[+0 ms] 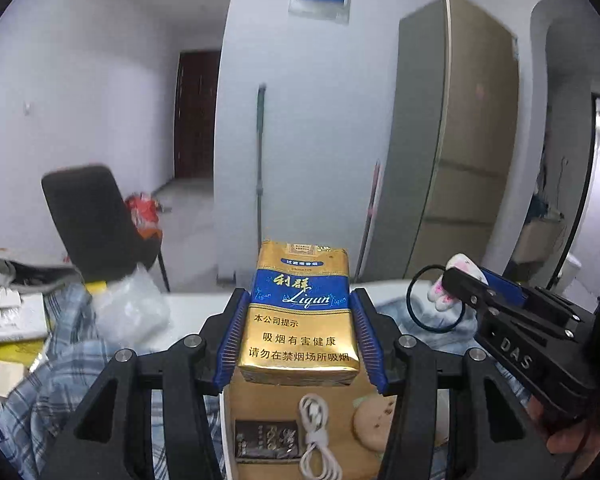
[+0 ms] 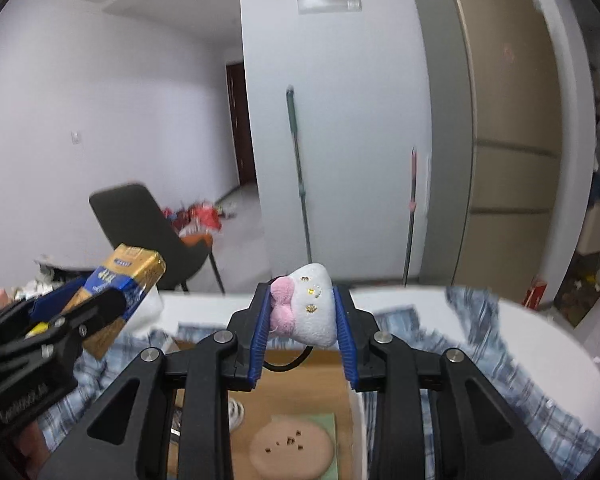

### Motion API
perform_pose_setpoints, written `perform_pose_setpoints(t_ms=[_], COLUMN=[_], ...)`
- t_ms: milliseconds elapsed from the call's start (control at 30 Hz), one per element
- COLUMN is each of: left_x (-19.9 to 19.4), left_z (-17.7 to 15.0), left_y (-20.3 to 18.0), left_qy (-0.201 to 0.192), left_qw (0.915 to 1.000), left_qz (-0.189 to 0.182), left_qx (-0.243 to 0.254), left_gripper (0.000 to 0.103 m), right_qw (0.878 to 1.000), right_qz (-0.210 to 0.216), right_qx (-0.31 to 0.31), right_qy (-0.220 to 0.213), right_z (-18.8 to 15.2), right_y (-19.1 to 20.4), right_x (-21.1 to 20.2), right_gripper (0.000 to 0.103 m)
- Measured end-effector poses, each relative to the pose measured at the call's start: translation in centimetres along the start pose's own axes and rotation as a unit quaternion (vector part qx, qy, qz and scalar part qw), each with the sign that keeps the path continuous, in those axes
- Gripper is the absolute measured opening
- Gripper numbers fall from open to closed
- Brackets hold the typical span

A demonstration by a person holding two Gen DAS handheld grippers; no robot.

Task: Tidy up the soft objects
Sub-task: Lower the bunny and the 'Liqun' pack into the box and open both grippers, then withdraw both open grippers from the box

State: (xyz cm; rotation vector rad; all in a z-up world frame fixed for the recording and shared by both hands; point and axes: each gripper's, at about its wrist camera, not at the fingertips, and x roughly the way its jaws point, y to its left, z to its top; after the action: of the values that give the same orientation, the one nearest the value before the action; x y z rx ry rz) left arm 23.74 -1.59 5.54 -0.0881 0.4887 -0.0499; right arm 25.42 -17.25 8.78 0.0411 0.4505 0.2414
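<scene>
My left gripper (image 1: 300,320) is shut on a gold and blue soft cigarette pack (image 1: 300,320), held upright above a cardboard box (image 1: 260,408). The pack also shows in the right wrist view (image 2: 120,296), with the left gripper (image 2: 112,304) around it. My right gripper (image 2: 302,316) is shut on a white plush hair tie with a pink bow (image 2: 312,308), its black elastic loop hanging below. In the left wrist view the right gripper (image 1: 464,284) holds that hair tie (image 1: 460,276) at the right, loop (image 1: 432,300) dangling.
The box holds a white cable (image 1: 316,432), a dark packet (image 1: 266,440) and a round cookie-like piece (image 2: 292,448). Blue plaid cloth (image 2: 520,380) covers the white table (image 2: 540,320). Clutter (image 1: 12,312) lies at left. A black chair (image 1: 92,220) stands behind.
</scene>
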Motion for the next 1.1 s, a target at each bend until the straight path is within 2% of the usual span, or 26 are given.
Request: perform_pose_setpoints(t_ms=[67,200,300,433,600,633,700,767,800,1100], left_x=[1.5,4.2,5.8,7.3,8.4,8.5,8.2,8.0,7.8,6.3], left_z=[-0.8,-3.0,-3.7,-5.1,-6.3,-6.3,-6.4,-6.3,-6.3,-4.9], left_y=[0.3,1.6,2.4,2.3,2.0,2.0,1.9,1.9,1.9,2.4], left_qy=[0.023,0.071,0.090,0.105,0.134,0.136,0.131,0.126,0.124,0.103], left_qw=[0.9995,0.9973,0.9956,0.9941,0.9908,0.9905,0.9911,0.9917,0.9920,0.9941], left_qz=[0.020,0.017,0.016,0.025,0.015,0.015,0.018,0.018,0.021,0.017], left_qx=[0.001,-0.009,-0.020,-0.011,-0.013,-0.013,-0.012,-0.013,-0.015,-0.029], left_gripper=[0.054,0.054,0.054,0.054,0.054,0.054,0.057,0.069,0.071,0.074], right_qw=[1.000,0.993,0.986,0.980,0.971,0.970,0.967,0.967,0.969,0.976], right_qz=[0.007,0.017,0.046,0.044,0.049,0.045,0.043,0.043,0.041,0.024], right_qx=[0.002,-0.023,-0.002,0.002,0.011,0.010,0.004,-0.001,-0.002,0.008], right_qy=[0.025,0.112,0.158,0.192,0.234,0.240,0.251,0.249,0.244,0.214], right_z=[-1.5,-4.4,-6.2,-7.6,-9.0,-9.2,-9.6,-9.6,-9.5,-7.9], right_y=[-0.4,0.2,0.1,-0.4,-1.1,-1.1,-1.0,-1.1,-1.2,-1.7], right_x=[1.4,5.3,7.3,8.9,10.1,10.3,10.6,10.6,10.5,9.3], right_gripper=[0.030,0.030,0.030,0.030,0.031,0.033,0.050,0.064,0.068,0.069])
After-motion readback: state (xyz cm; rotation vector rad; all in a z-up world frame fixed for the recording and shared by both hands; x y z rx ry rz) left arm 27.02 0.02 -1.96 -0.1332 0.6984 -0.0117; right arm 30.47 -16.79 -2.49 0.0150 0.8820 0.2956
